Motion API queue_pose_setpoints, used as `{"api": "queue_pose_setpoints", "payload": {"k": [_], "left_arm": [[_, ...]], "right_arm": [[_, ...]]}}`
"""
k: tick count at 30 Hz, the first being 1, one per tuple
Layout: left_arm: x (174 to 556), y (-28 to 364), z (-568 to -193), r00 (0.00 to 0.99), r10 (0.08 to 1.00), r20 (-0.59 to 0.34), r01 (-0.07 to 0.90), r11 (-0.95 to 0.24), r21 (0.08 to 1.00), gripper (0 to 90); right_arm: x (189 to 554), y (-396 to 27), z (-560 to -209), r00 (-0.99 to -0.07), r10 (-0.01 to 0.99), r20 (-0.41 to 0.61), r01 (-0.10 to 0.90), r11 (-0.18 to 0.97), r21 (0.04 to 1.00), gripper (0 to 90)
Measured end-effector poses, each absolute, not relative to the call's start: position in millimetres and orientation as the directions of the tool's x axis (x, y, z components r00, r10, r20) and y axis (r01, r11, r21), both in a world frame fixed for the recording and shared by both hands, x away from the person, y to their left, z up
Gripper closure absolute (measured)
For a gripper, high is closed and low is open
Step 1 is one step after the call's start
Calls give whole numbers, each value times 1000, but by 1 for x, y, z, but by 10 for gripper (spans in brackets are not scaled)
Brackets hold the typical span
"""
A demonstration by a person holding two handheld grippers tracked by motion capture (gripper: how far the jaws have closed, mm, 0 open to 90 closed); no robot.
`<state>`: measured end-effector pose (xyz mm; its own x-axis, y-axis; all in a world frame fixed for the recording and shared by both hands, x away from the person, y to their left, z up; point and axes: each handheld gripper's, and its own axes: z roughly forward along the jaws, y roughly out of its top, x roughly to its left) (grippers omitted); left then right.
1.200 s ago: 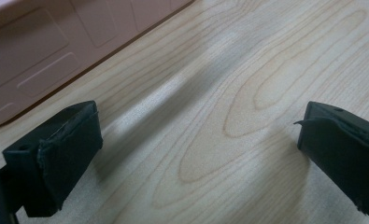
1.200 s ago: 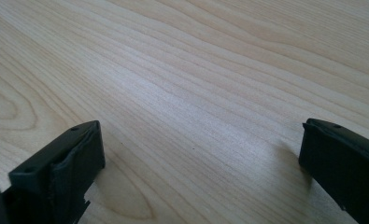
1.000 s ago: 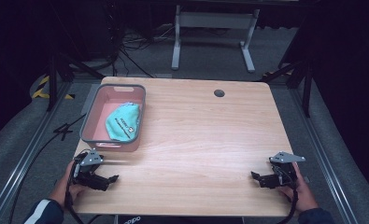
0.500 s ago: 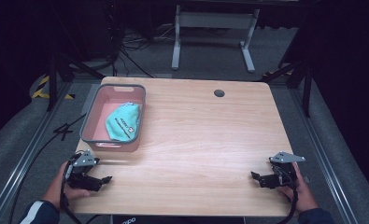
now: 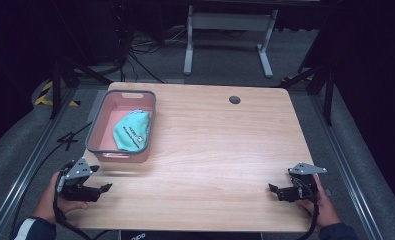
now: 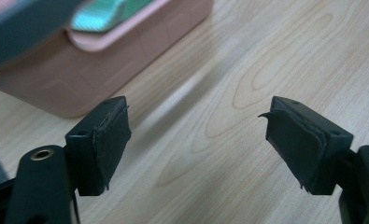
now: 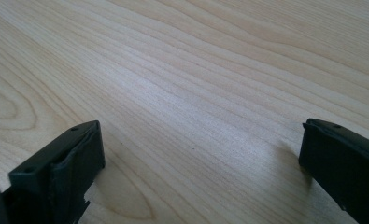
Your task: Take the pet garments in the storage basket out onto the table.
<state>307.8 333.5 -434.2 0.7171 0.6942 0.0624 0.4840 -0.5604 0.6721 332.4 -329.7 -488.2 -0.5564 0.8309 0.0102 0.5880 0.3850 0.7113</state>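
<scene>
Work barely begun, by present appearance: teal pouch [image 5: 131, 131] not yet touched, lying inside pink basket [image 5: 98, 129] at far left of bench [image 5: 220, 150]. Left tool [image 5: 104, 188] near bench's front left corner, just short of basket's near wall; jaws just been narrowing, yet apart with bare wood between. Right tool [image 5: 272, 188] at front right, well apart from basket, jaws wide, empty. Reach, grasp and lift all outstanding. Pouch: soft, flat, slightly crumpled, white label with print too small to read.
</scene>
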Motion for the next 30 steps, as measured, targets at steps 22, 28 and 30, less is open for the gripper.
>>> {"api": "queue_pose_setpoints", "payload": {"k": [22,28,30], "left_arm": [[335,325,-368,718,688,110,424,-557,715,210],[351,316,-360,723,681,112,424,-566,707,210],[357,313,-358,726,676,123,424,-581,694,210]], "right_arm": [[332,-330,-488,-556,831,10,588,385,711,6],[332,-330,-488,-556,831,10,588,385,711,6],[332,-330,-488,-556,831,10,588,385,711,6]]}}
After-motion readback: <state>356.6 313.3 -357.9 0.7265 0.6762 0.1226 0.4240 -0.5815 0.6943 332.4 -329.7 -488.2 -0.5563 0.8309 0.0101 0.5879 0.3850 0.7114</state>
